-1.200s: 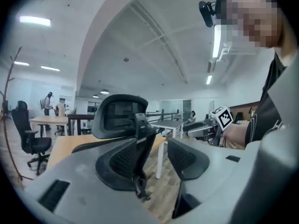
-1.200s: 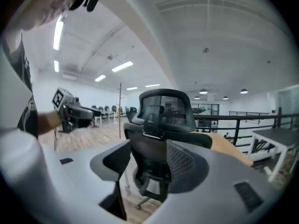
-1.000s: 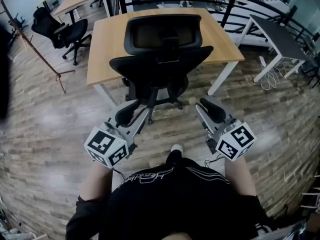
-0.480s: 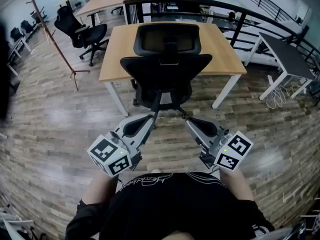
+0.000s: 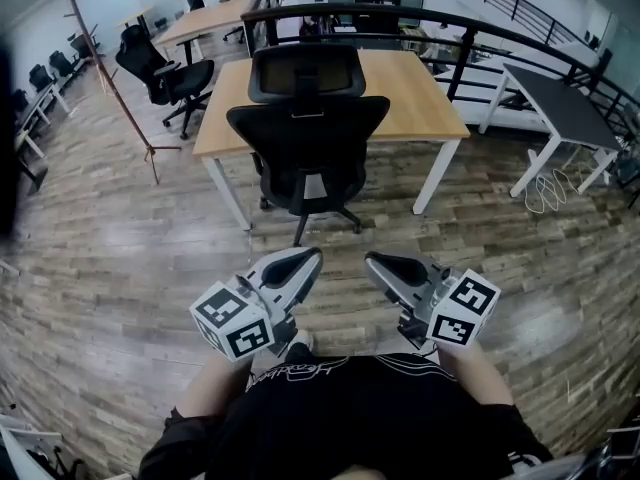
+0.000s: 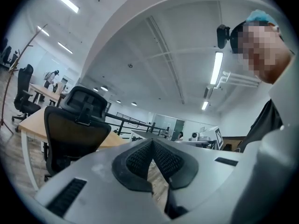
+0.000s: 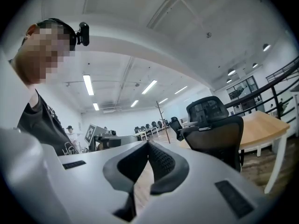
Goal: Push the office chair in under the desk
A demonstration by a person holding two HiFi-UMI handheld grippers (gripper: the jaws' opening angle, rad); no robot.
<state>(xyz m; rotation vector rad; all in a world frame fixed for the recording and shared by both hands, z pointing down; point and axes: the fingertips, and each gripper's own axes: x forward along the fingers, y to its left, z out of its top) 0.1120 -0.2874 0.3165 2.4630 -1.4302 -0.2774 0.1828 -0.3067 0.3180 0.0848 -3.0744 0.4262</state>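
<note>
The black office chair (image 5: 307, 133) stands at the near edge of the wooden desk (image 5: 425, 93), its mesh back toward me and its star base on the floor in front of the desk. My left gripper (image 5: 312, 256) and right gripper (image 5: 372, 260) are side by side close to my body, well short of the chair. Both are shut with nothing between the pads. The left gripper view shows the shut left gripper (image 6: 152, 143) with the chair (image 6: 74, 125) at its left. The right gripper view shows the shut right gripper (image 7: 148, 146) and the chair (image 7: 215, 129) at its right.
A coat stand (image 5: 110, 78) and another black chair (image 5: 160, 63) stand at the back left beside a second desk (image 5: 205, 18). A dark table (image 5: 560, 93) and a cable coil (image 5: 548, 193) are at the right. A black railing (image 5: 480, 13) runs behind the desk.
Both grippers have drawn back from the chair toward my body and their jaws have come together. The chair now stands farther from me, at the desk.
</note>
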